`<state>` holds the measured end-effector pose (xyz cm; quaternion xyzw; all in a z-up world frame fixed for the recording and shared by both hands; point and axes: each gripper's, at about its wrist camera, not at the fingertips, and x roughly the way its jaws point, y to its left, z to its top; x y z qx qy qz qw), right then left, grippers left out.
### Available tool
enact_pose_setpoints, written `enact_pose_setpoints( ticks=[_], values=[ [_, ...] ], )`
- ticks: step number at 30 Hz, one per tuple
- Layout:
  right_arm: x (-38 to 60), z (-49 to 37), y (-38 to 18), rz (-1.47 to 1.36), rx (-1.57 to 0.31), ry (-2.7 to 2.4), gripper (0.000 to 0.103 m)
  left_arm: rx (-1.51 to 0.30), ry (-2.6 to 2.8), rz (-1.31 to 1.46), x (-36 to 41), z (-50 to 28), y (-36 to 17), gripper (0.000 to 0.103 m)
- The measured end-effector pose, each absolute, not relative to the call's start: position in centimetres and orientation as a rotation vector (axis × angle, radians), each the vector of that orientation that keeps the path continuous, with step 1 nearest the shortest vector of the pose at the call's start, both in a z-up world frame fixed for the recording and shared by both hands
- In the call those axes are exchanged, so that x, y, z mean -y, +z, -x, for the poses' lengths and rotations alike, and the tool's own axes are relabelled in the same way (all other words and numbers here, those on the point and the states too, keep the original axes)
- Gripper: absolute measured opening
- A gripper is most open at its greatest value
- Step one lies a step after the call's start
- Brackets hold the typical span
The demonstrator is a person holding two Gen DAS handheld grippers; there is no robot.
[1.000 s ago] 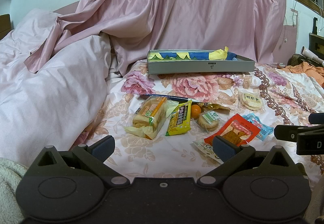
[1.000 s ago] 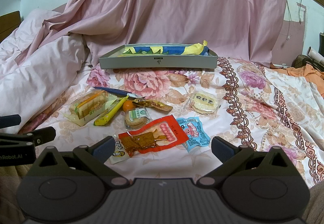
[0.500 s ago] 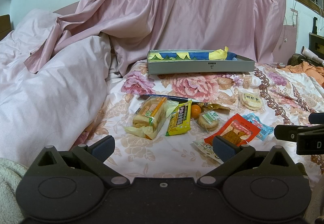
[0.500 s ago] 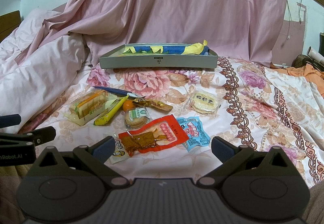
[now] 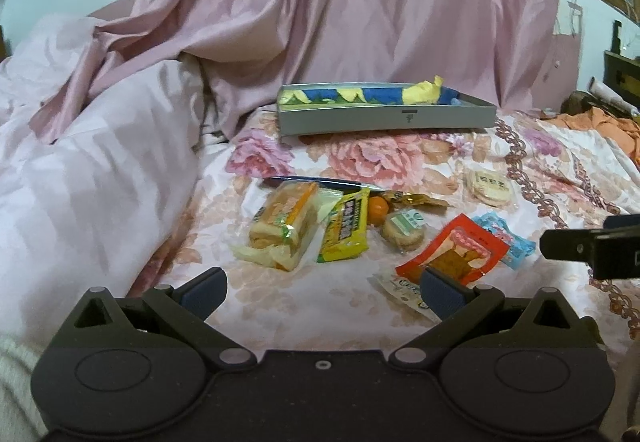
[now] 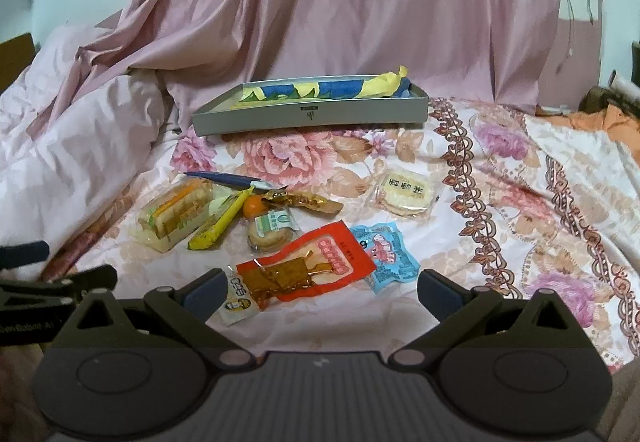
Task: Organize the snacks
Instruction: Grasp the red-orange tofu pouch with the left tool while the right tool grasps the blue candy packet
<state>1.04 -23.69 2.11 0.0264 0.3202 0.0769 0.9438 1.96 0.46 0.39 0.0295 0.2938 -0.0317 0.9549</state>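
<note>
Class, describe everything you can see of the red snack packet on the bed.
The red snack packet is a flat, glossy plastic pouch, red with a pink label band and a clear window showing brown pieces inside. It looks sealed and lies flat and slanted on the floral bedspread, overlapping a small white sachet and a blue packet. Neither hand-held gripper touches it.

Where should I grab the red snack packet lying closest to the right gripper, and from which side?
Grip the red packet by its far right red edge, coming from above with the open right gripper. It lies flat on the bedspread, its near left end overlaps a small white packet, and a blue packet tucks under its right side, so pinch red film only.
</note>
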Motion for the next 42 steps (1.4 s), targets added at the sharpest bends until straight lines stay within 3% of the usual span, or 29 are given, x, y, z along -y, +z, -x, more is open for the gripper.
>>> enact_pose_setpoints(
  ticks=[20,27,42],
  values=[
    [29.0,-11.1,1.7,-0.112,-0.781,0.218,0.103,-0.761,-0.566,-0.147,5.7,-12.1,-3.1,0.102],
    [29.4,-13.6,1.2,-0.083,-0.790,0.299,0.103,-0.812,-0.671,-0.312,8.8,-14.9,-6.0,0.102],
    [30.2,-17.4,-2.5,0.140,-0.956,0.319,0.103,-0.841,-0.751,-0.431,10.8,-17.4,-8.7,0.101]
  ],
)
